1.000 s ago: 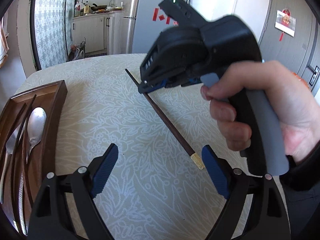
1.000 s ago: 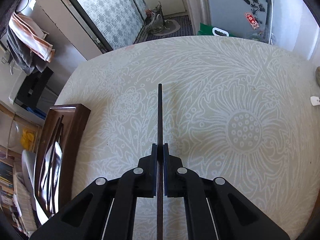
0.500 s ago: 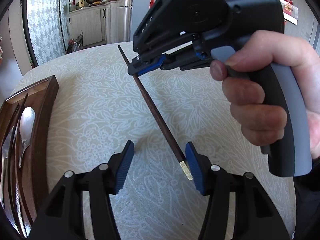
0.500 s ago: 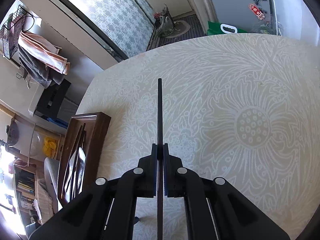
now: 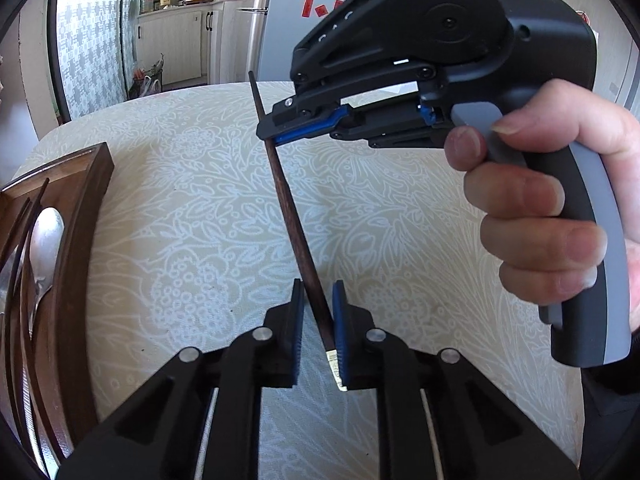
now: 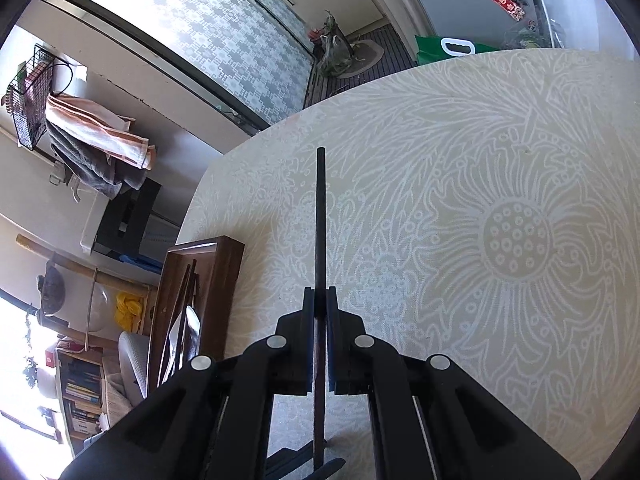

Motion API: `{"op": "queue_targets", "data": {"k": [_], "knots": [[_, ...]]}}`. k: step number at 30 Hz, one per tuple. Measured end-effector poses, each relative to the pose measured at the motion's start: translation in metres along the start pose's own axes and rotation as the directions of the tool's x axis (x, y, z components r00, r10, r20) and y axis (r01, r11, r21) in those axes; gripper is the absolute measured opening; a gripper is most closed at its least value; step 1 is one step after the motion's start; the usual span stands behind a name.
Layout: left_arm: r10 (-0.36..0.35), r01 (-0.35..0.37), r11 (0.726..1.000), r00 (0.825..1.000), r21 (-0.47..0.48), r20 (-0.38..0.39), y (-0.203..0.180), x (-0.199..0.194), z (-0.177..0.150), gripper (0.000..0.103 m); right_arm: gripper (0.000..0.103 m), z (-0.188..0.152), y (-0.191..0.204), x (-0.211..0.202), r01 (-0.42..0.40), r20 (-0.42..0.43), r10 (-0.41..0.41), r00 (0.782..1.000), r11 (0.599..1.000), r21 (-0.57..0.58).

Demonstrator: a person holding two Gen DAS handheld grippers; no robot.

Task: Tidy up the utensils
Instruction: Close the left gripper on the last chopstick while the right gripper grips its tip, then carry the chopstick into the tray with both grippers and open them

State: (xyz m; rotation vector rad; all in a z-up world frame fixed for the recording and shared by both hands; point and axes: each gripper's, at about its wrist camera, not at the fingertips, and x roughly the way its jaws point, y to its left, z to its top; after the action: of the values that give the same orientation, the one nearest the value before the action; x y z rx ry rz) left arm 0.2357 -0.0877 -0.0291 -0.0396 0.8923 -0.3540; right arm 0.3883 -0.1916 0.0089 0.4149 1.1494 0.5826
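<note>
A dark wooden chopstick point(image 5: 288, 208) with a gold-capped end hangs above the table, gripped by both grippers. My right gripper point(image 5: 266, 136), in a person's hand, is shut on its upper part. In the right wrist view the chopstick point(image 6: 320, 208) juts straight ahead from that gripper point(image 6: 320, 292). My left gripper point(image 5: 318, 292) is closing on the gold-capped end. The stick crosses slantwise between the blue pads point(image 5: 340, 320) and touches both. A dark wooden tray point(image 5: 80, 220) at the left holds a metal spoon point(image 5: 46, 236) and several chopsticks.
The round table carries a cream floral cloth point(image 5: 192, 200). In the right wrist view the tray point(image 6: 228, 272) sits near the table's left edge. Beyond the table are a fridge point(image 5: 280, 20), kitchen cupboards and a patterned sliding door point(image 6: 224, 40).
The left jaws have come in from wide apart to close on the chopstick's gold-capped end. The right gripper, still shut on the stick, has tilted and looms larger in the left wrist view.
</note>
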Motion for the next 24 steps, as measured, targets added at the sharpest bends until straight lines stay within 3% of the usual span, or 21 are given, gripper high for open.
{"op": "queue_targets", "data": {"k": [13,24], "knots": [[0.015,-0.014,1.0,1.0,-0.019,0.024,0.005,-0.024,0.001,0.013,0.005,-0.001,0.022,-0.009,0.007,0.018,-0.006,1.0,0.999,-0.031],[0.088,-0.084,0.994,0.994,-0.065,0.06,0.054,-0.09,-0.011,0.012,0.005,-0.014,0.116,0.017,-0.015,-0.004,0.014,1.0,0.992,-0.128]]}}
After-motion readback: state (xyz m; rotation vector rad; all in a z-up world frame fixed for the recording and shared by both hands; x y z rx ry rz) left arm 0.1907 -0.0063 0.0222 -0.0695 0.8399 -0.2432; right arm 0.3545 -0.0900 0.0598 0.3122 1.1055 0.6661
